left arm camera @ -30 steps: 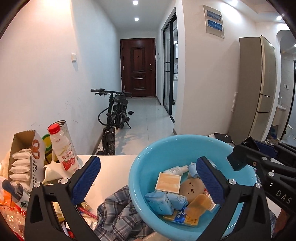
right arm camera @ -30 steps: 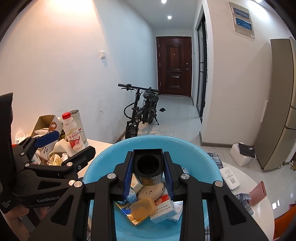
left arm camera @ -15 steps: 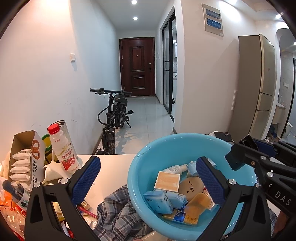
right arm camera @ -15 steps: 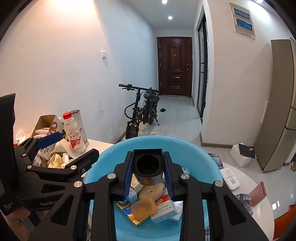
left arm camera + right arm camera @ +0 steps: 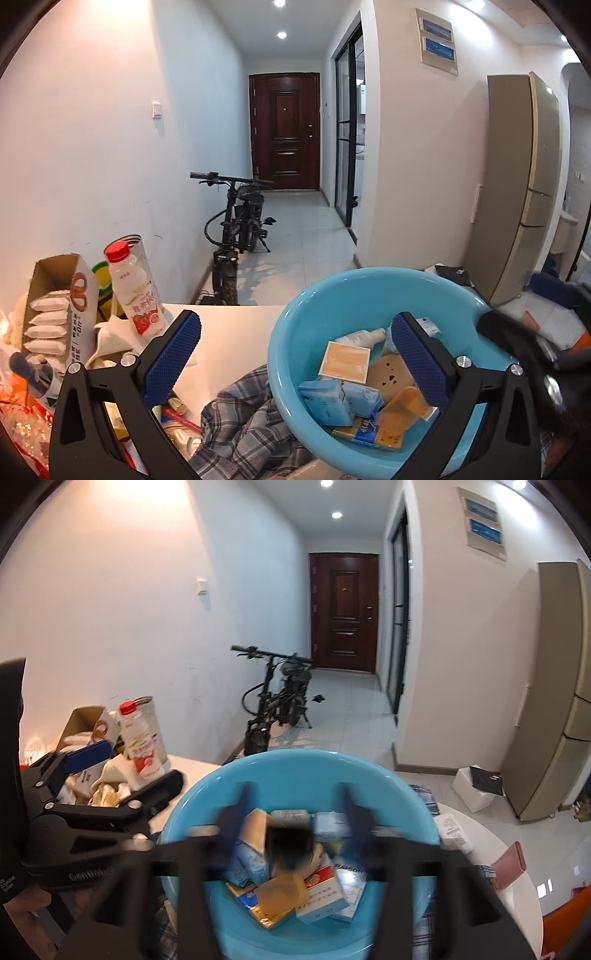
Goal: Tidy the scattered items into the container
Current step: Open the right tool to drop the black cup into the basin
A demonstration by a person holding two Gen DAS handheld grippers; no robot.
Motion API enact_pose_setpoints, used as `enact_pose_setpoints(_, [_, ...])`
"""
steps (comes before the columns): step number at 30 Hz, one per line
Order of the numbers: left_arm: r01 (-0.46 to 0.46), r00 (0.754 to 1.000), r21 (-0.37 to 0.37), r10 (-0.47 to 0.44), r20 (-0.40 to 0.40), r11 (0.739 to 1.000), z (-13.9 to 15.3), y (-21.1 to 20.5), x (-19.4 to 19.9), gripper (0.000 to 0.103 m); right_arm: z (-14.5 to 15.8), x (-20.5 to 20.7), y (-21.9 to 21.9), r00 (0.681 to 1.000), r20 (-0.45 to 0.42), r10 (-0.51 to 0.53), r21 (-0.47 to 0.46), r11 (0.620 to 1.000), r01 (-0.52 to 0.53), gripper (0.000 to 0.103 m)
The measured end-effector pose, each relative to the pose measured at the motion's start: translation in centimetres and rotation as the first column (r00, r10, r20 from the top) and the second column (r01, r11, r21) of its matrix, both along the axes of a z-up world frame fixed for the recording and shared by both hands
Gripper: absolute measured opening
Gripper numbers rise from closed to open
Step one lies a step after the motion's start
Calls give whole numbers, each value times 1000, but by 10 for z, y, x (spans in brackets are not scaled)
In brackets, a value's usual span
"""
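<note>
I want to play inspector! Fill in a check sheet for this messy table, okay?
Surface: white table, partly covered.
Job's things: blue basin holds packs; dark cup blurred above them.
Clutter: bottle, snack box, plaid cloth beside the basin.
Claws: left claw open, empty; right claw has just been opening, cup between its jaws, not pinched.
Cables: nothing seen.
Surroundings: bicycle, brown door.

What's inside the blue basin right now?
The blue basin holds a tan square box, blue tissue packs, a brown bear-faced pouch, a white bottle and a red-and-white carton. What lies beneath that pile is covered.
</note>
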State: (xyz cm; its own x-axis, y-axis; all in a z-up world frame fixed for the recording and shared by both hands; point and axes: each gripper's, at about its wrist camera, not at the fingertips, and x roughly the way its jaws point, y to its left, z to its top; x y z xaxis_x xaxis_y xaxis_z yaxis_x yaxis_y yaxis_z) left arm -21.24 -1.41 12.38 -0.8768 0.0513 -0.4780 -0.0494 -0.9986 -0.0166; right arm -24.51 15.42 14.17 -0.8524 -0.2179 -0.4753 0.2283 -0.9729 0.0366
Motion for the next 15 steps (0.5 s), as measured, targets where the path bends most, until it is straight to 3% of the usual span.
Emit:
enact_pose_setpoints(3, [30, 999, 59, -31, 17, 998, 1, -5, -1, 103, 0, 1, 6, 1000, -19, -17, -25, 1000, 17, 103])
enact_pose_setpoints(15, [0, 1000, 11, 0, -11, 1000, 5, -2, 6, 103, -6, -7, -4, 999, -17, -29, 0, 1000, 29, 103])
